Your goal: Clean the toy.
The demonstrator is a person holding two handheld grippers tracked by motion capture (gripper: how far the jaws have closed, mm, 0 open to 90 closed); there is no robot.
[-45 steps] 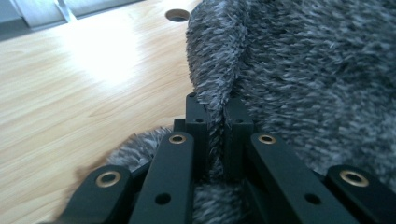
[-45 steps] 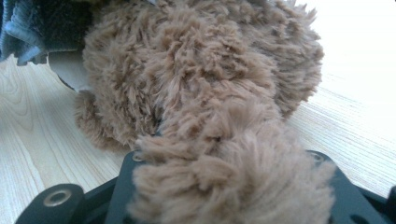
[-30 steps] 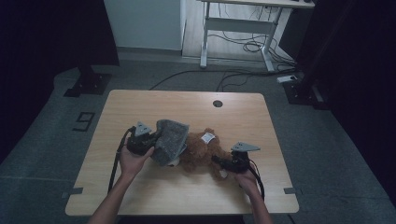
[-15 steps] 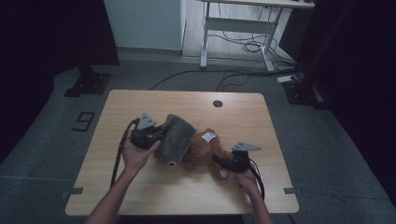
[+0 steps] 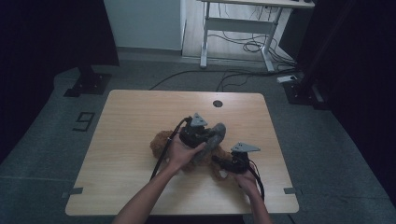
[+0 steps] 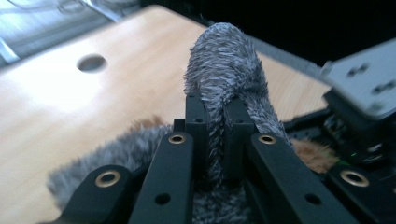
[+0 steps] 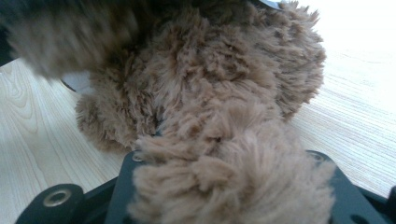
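Observation:
A brown plush toy [image 5: 161, 140] lies in the middle of the wooden table [image 5: 126, 112]. My left gripper [image 5: 208, 136] is over the toy's middle, shut on a grey furry piece [image 5: 214, 141]. In the left gripper view the two jaws pinch a fold of that grey fur [image 6: 224, 74], and my left gripper [image 6: 217, 109] holds it raised. My right gripper [image 5: 220, 161] is at the toy's right end. In the right gripper view brown fur [image 7: 215, 116] lies thick over and between the jaws and hides the fingertips.
A round cable hole [image 5: 217, 103] is in the table's far side, also seen as the hole [image 6: 91, 62] ahead of the left jaws. The right gripper's grey plate [image 6: 369, 84] is close by the left gripper. A desk frame and cables stand on the floor beyond.
My left hand has carried the grey furry piece rightward across the toy, from its left side to over its middle, uncovering brown plush at the left. The right hand has stayed put.

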